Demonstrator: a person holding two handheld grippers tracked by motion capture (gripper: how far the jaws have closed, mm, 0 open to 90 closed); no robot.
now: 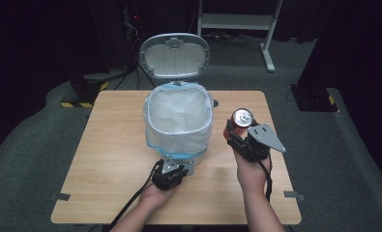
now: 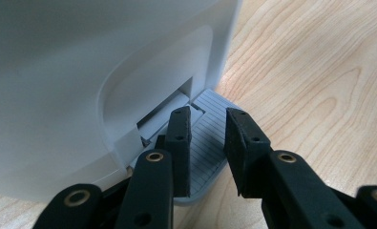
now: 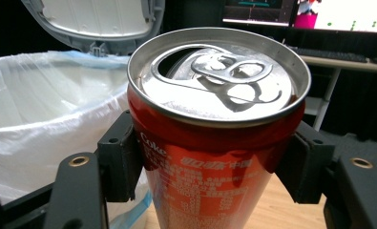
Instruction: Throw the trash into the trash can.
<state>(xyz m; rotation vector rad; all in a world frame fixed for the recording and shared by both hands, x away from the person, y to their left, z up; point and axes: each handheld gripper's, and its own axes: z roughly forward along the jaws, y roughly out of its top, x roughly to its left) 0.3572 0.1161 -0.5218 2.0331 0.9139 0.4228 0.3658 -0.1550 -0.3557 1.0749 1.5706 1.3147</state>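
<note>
A white bin [image 1: 178, 121] lined with a clear bag [image 1: 179, 113] stands on the wooden bench [image 1: 106, 159], its grey lid [image 1: 174, 54] tipped up and back. The right gripper [image 1: 238, 131], held just to the right of the bin and above the bench, has its fingers [image 3: 120, 160] clenched on a red can [image 1: 239, 121]; the can stands upright, its silver top with the pull tab facing up and its mouth open. In the right gripper view the fingers press the can's two sides, with the bag's rim close behind on the left. The left gripper [image 1: 175, 170] sits low at the bin's near base, where the grey ribbed pedal [image 2: 207, 143] juts out. Its fingers [image 2: 179, 143] stand nearly closed over the pedal, a narrow gap between them and nothing grasped; one finger lies over the ribbed surface, the other beside its edge, and whether they press it cannot be told.
</note>
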